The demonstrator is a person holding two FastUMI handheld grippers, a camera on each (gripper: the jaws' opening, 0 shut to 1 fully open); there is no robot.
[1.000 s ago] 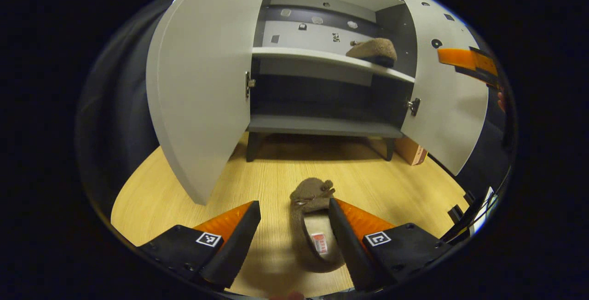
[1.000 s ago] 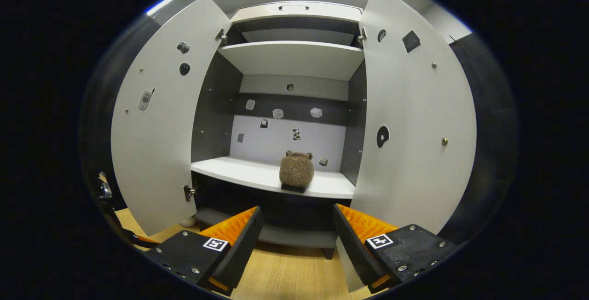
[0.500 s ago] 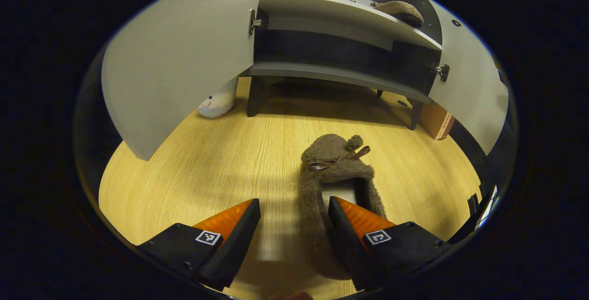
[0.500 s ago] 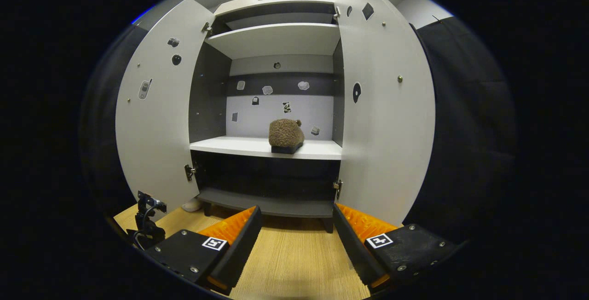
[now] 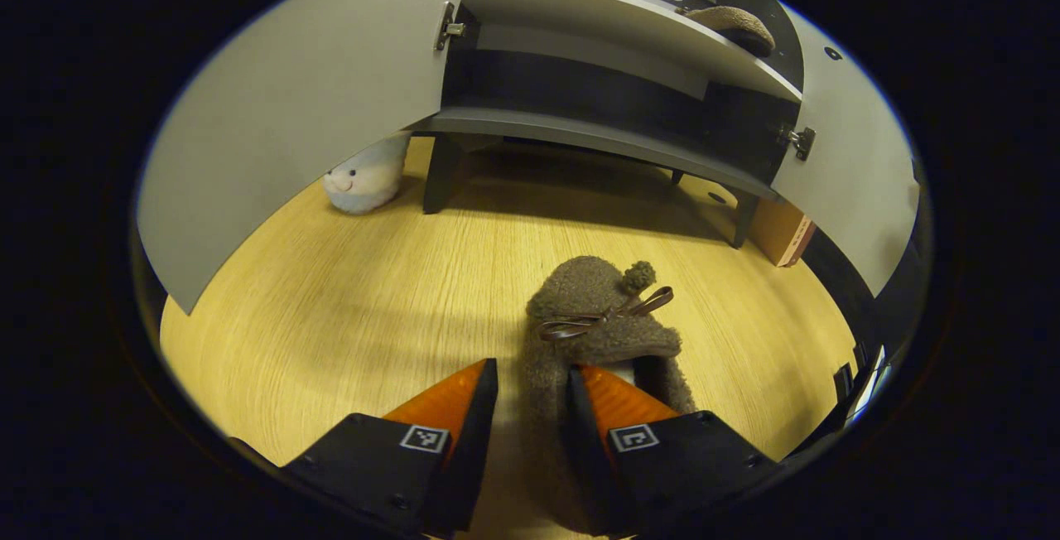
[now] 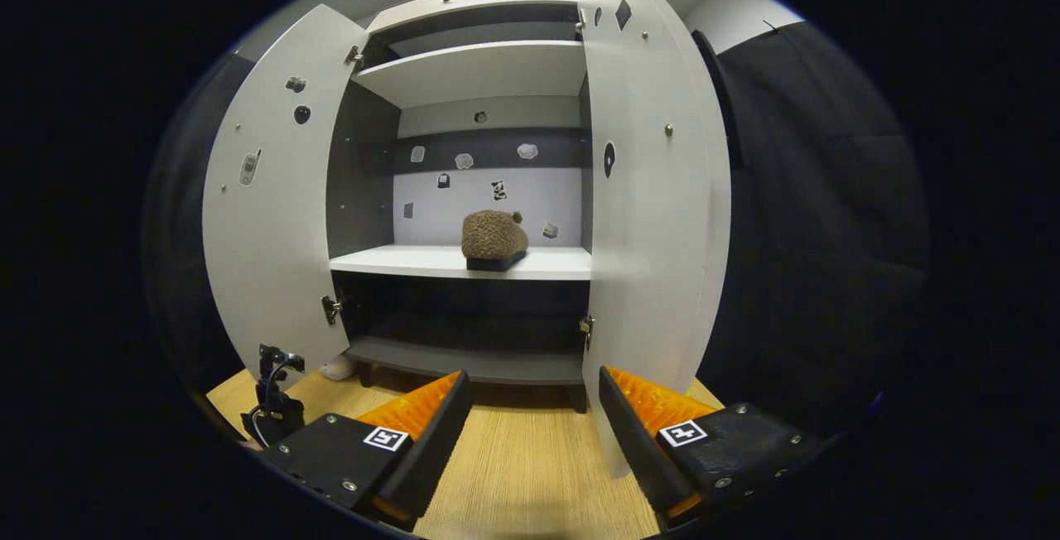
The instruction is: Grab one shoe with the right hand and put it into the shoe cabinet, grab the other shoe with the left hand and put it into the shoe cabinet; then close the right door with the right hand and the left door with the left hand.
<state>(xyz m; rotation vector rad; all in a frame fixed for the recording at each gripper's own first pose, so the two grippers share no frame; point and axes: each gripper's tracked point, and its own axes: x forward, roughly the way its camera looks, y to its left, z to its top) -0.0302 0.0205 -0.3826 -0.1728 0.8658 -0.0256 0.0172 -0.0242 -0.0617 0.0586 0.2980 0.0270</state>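
Note:
A brown fuzzy shoe (image 5: 600, 316) with a bow lies on the wooden floor in front of the open shoe cabinet (image 5: 596, 138). My left gripper (image 5: 532, 407) is down on it, with one finger outside the shoe's left side wall and the other inside the opening; the wall is pinched between them. The second brown shoe (image 6: 494, 238) stands on the cabinet's middle shelf, also seen from the left gripper view (image 5: 733, 22). My right gripper (image 6: 530, 432) hangs open and holds nothing, low in front of the cabinet. The left door (image 6: 265, 217) and right door (image 6: 654, 192) stand wide open.
A pale plush toy (image 5: 364, 184) lies on the floor by the cabinet's left leg, behind the left door. A cardboard box (image 5: 782, 233) sits at the cabinet's right side. A dark device (image 6: 273, 395) shows low at the left of the right gripper view.
My left gripper came down onto the floor shoe and its fingers drew in on the side wall. My right gripper backed away from the cabinet, still open.

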